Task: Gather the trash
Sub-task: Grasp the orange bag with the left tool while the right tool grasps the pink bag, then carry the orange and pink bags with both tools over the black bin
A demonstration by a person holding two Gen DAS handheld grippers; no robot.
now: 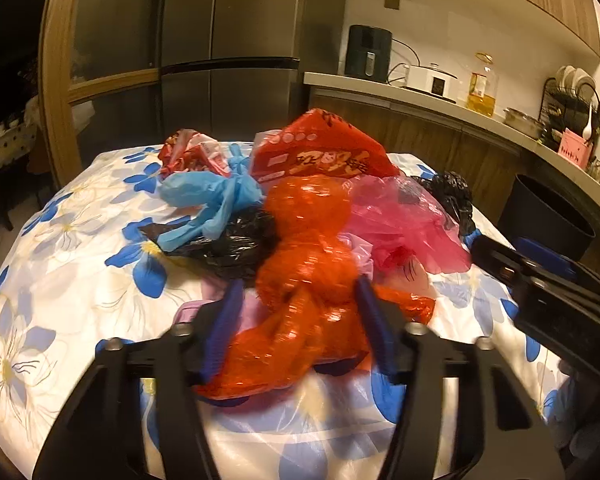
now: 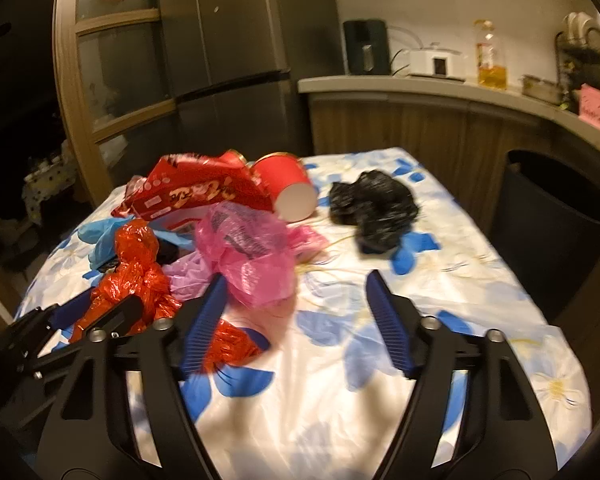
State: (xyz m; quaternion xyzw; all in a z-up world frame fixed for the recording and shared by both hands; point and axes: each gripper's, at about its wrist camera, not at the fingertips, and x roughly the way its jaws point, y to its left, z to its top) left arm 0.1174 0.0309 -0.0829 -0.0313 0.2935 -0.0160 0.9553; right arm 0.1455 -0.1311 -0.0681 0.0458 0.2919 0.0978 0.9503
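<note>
With the orange bag [image 1: 304, 240] between the unclenched left claw [image 1: 300, 300], clench low on its knot; right claw [image 2: 294, 292] is empty, apart.

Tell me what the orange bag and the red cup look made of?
Orange bag: thin glossy plastic film, by its crinkles and bright highlights. Red cup: probably paper, matte red outside with a plain white inside; the blur leaves that open.
</note>
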